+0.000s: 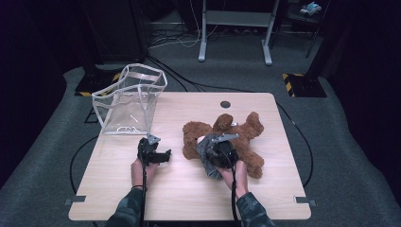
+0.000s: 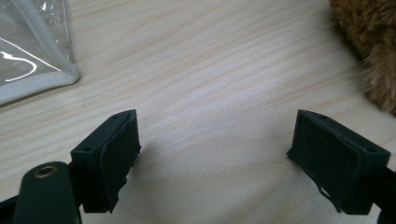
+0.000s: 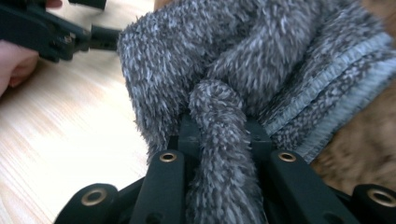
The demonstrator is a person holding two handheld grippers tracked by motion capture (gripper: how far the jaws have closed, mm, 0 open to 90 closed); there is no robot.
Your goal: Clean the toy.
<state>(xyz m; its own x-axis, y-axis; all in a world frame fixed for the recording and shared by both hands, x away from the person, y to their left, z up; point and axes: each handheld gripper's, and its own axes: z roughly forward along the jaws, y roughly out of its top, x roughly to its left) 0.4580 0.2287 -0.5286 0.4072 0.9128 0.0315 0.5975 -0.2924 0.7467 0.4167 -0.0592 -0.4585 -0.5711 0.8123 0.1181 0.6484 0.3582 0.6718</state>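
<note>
Right gripper (image 3: 217,135) has its jaws pinched narrow on a bunched fold of grey fuzzy cloth (image 3: 243,60), probably a small garment or sock (ribbed hem visible to one side of the jaws). The fold runs straight back between the jaws, and the rest fans out beyond their tips, draped against the brown teddy bear (image 1: 236,137); the grip on a gathered ridge likely keeps the limp fabric from slipping. In the high view the cloth (image 1: 208,158) hangs under the right gripper (image 1: 222,151) over the bear's near side. Left gripper (image 2: 219,154) rests low with jaws spread wide, bare wooden table (image 2: 210,70) between them, nothing held. The clear plastic bag (image 2: 32,60) lies beyond its left jaw, seemingly waiting.
</note>
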